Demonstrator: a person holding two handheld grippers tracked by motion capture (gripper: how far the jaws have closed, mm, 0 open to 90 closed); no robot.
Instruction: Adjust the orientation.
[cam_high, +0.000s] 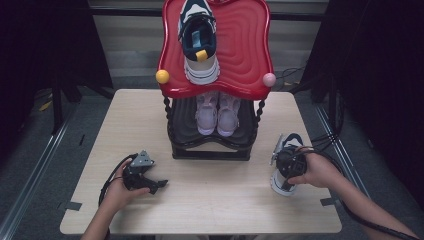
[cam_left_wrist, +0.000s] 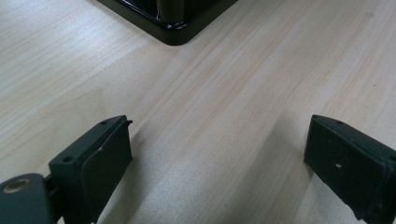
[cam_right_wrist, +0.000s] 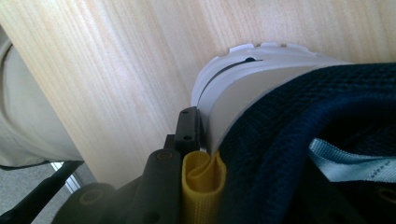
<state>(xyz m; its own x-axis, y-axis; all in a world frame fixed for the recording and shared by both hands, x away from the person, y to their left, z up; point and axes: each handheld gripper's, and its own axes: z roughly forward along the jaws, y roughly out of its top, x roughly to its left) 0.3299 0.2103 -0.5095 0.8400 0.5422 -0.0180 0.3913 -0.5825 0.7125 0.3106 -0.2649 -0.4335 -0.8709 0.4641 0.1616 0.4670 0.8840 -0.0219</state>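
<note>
A navy and white sneaker (cam_high: 281, 187) lies on the table's right side, toe pointing away from the person. My right gripper (cam_high: 289, 169) comes down over its heel end and is shut on it. In the right gripper view one black finger (cam_right_wrist: 188, 128) presses the sneaker (cam_right_wrist: 289, 107) beside its yellow pull tab (cam_right_wrist: 203, 186); the other finger is hidden behind the shoe. A matching sneaker (cam_high: 199, 35) sits on the rack's red top tray (cam_high: 240, 50). My left gripper (cam_high: 159, 185) rests low on the table's left side, open, with bare wood between its jaws (cam_left_wrist: 217, 158).
The black shoe rack (cam_high: 210, 150) stands mid-table, a pair of pink shoes (cam_high: 217, 114) on its lower shelf. Its base corner (cam_left_wrist: 173, 18) lies ahead of the left gripper. Yellow (cam_high: 162, 76) and pink (cam_high: 269, 79) knobs jut from the tray. The table's near edge (cam_right_wrist: 70, 140) is close.
</note>
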